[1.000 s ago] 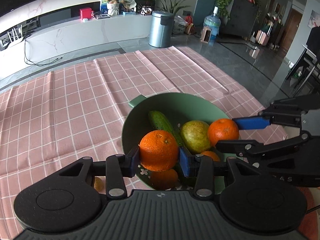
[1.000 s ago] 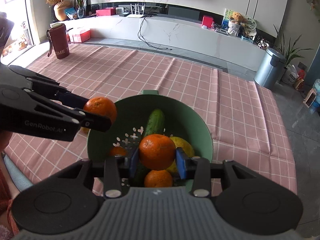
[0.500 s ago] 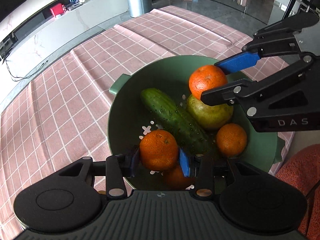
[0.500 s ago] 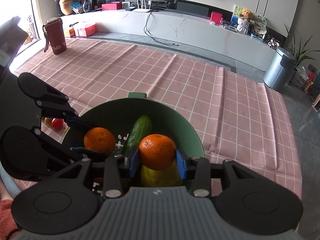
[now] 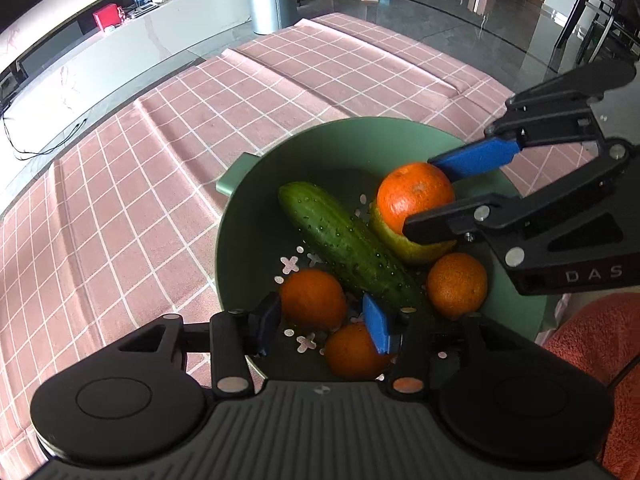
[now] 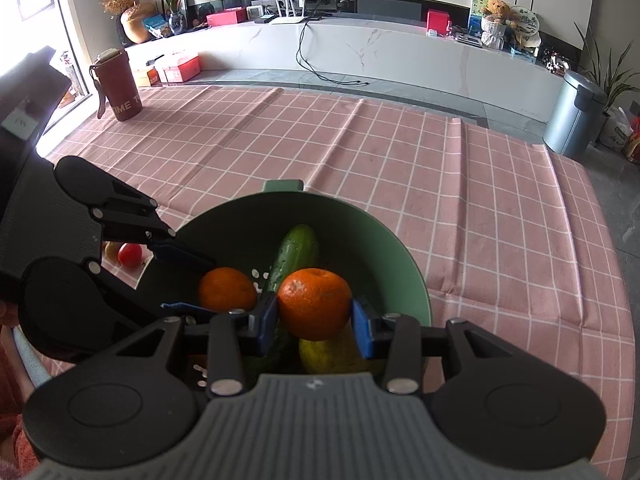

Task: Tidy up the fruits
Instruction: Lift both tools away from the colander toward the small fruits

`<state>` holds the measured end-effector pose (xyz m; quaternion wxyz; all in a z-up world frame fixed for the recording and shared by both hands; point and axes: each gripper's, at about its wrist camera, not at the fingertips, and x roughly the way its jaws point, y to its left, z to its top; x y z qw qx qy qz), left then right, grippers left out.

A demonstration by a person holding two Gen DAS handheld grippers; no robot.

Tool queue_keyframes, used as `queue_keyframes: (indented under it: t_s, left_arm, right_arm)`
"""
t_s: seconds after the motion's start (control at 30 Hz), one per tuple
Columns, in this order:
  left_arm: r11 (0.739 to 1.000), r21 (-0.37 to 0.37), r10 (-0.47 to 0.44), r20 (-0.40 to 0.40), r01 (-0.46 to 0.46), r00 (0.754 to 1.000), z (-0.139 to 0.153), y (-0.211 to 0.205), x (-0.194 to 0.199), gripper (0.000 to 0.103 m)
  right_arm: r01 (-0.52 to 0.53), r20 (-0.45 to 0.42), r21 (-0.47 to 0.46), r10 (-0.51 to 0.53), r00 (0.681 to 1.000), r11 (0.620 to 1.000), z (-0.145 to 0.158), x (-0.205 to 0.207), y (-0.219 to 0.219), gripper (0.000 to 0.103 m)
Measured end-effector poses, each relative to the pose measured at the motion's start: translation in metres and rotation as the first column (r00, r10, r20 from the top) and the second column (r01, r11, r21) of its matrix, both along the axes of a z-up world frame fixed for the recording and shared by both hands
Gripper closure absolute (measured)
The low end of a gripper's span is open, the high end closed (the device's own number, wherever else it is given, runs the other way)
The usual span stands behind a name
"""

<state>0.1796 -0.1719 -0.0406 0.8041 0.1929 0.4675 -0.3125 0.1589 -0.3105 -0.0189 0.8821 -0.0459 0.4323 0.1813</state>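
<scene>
Four oranges in green bowl (image 5: 256, 216) on pink checked cloth (image 5: 160, 160); left gripper (image 5: 320, 322) jaws have just been opening, spread now, orange (image 5: 313, 298) between pads, lying on bowl floor beside cucumber (image 5: 348, 244); right gripper (image 6: 314, 320) pinches second orange (image 6: 315, 302) over yellow pear (image 6: 332, 356), inside bowl.
</scene>
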Motion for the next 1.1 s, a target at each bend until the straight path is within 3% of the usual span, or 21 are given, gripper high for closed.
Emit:
queue_keyframes:
  t_s: [0.13,0.4,0.8,1.03,1.1]
  left_arm:
    - [0.998,-0.048,0.034,0.026,-0.033,0.999,0.02,0.016,-0.005,0.045]
    - [0.993,-0.078,0.09,0.08,-0.084,0.993,0.041,0.039,-0.018,0.042]
    - [0.976,-0.072,0.211,0.069,-0.206,0.975,0.037,0.08,-0.019,0.04]
    - [0.973,-0.078,0.221,0.069,-0.216,0.973,0.038,0.096,-0.028,0.04]
    - [0.971,-0.084,0.229,0.068,-0.223,0.971,0.038,0.103,-0.032,0.04]
  right_arm:
    - [-0.026,-0.055,0.025,0.027,0.998,0.999,0.0,-0.006,0.004,0.066]
    - [-0.025,-0.261,0.099,0.051,0.964,0.995,-0.018,-0.014,0.024,0.066]
    - [0.105,-0.356,0.204,-0.026,0.934,0.973,-0.037,-0.004,0.037,0.066]
    - [0.141,-0.393,0.145,-0.074,0.917,0.979,-0.04,0.002,0.043,0.065]
    - [0.147,-0.387,0.142,-0.082,0.919,0.979,-0.036,0.0,0.042,0.06]
